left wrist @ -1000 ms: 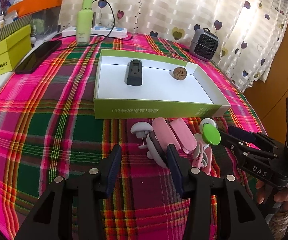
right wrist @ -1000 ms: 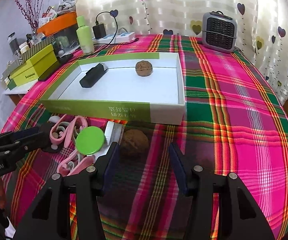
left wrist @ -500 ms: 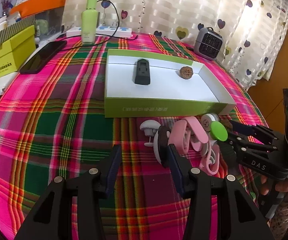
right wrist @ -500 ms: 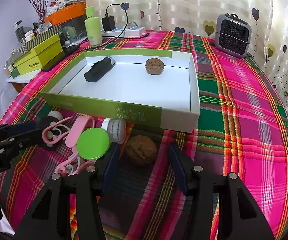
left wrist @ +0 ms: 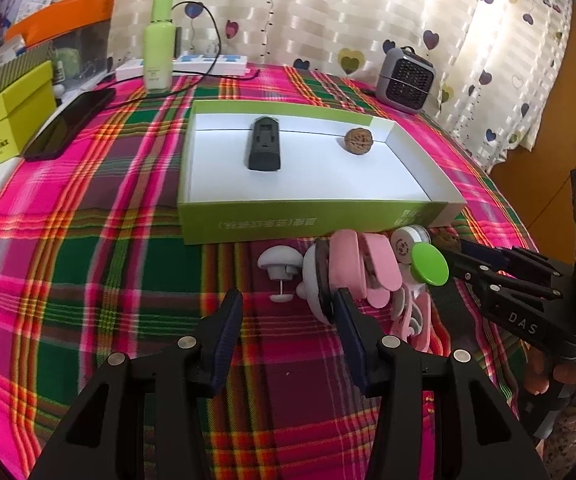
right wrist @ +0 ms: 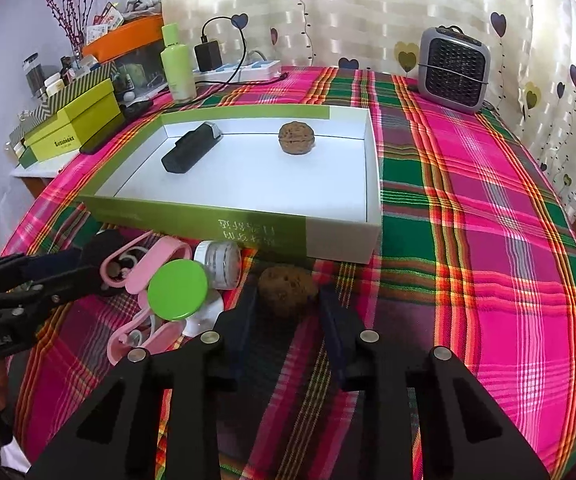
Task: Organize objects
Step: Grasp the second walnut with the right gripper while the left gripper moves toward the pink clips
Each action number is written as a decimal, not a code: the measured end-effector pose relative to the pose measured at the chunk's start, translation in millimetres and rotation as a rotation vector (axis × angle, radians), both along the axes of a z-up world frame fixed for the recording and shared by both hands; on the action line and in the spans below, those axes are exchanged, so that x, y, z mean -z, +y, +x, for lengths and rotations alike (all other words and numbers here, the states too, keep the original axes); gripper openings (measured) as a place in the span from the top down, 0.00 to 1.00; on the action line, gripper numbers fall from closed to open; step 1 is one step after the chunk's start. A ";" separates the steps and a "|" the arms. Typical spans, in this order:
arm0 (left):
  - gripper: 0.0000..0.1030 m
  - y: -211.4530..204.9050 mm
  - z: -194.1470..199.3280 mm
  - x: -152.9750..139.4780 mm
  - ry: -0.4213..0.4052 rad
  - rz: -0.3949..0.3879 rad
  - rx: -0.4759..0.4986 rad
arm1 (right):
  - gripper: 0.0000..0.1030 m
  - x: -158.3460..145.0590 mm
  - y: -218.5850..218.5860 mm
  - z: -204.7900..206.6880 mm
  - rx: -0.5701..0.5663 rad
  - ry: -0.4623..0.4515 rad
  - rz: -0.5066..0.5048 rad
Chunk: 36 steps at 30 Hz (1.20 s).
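A brown walnut lies on the plaid cloth in front of the green-and-white box tray. My right gripper is closing around it, and both pads touch its sides. Left of it sits a pile: a green lid, a small clear jar and pink clips. Inside the tray are a black device and a second walnut. My left gripper hovers open just before the pile, near a white mushroom-shaped piece, with nothing between its fingers.
A grey mini heater stands at the back right. A green bottle, a power strip, a black phone and yellow-green boxes line the back left. A hand holds the right gripper's handle.
The right gripper's jaws have narrowed onto the loose walnut, which lay between wider fingers before. The left gripper has barely shifted and stays equally open.
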<state>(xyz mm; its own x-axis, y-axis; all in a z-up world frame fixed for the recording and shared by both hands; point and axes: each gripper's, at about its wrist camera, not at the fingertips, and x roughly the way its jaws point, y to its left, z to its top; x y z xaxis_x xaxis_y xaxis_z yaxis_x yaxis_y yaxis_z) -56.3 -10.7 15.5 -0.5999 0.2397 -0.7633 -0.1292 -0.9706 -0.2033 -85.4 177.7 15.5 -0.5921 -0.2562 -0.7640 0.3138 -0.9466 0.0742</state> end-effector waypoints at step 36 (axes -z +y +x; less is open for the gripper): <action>0.56 -10.0 18.4 -7.0 0.030 -0.002 0.009 | 0.69 1.2 1.2 6.2 -0.020 -0.006 -0.002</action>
